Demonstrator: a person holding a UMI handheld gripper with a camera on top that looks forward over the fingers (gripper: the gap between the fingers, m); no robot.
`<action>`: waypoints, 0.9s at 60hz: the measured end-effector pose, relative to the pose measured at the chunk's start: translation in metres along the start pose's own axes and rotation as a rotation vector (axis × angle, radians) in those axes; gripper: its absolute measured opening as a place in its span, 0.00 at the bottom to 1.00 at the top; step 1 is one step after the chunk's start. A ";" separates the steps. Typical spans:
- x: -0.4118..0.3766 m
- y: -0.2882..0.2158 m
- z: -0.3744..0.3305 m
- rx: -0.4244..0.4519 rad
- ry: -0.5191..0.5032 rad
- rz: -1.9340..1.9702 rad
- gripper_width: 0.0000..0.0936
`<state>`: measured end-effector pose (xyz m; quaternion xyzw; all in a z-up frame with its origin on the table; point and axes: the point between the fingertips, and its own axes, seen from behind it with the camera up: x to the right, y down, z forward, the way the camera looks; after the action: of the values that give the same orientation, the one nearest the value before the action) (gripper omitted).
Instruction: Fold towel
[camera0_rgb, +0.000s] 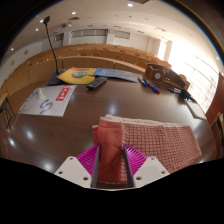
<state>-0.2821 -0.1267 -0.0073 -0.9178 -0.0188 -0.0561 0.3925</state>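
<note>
We see the gripper (111, 163) at the near edge of a dark, glossy table (100, 105). Its two fingers carry magenta pads (89, 157), and both pads press against a folded portion of the towel (150, 143), so we record the gripper as clamped on the towel. The gripped portion stands up between the fingers as a narrow, bunched layer of cloth, pinkish-red in colour.

The towel is a red-and-white checked cloth. We find the remainder of it lying flat on the table just ahead of the fingers and extending to their right side, toward the table's right edge. Its surface shows a fine grid pattern. The near left corner of the cloth is the part that rises into the gripper.

Beyond the towel, well apart from it, we note several items on the far half of the table. A white printed sheet (47, 99) with red and blue markings lies at the far left. A yellow and blue object (78, 74) sits behind it, and a small dark flat object (96, 84) rests just beside that. A blue item (148, 85) lies toward the far right, near a brown bag (163, 74) that stands at the table's far right corner.

Behind the table we see rows of wooden seating (95, 55) and a dark stand (48, 40) rising at the left. Ceiling lights reflect in the tabletop.
</note>
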 end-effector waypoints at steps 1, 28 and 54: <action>0.000 -0.001 0.001 0.005 0.002 -0.013 0.37; 0.001 -0.094 -0.094 0.212 -0.312 0.209 0.07; 0.219 -0.037 -0.031 0.159 -0.083 0.240 0.78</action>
<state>-0.0702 -0.1256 0.0664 -0.8811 0.0703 0.0310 0.4666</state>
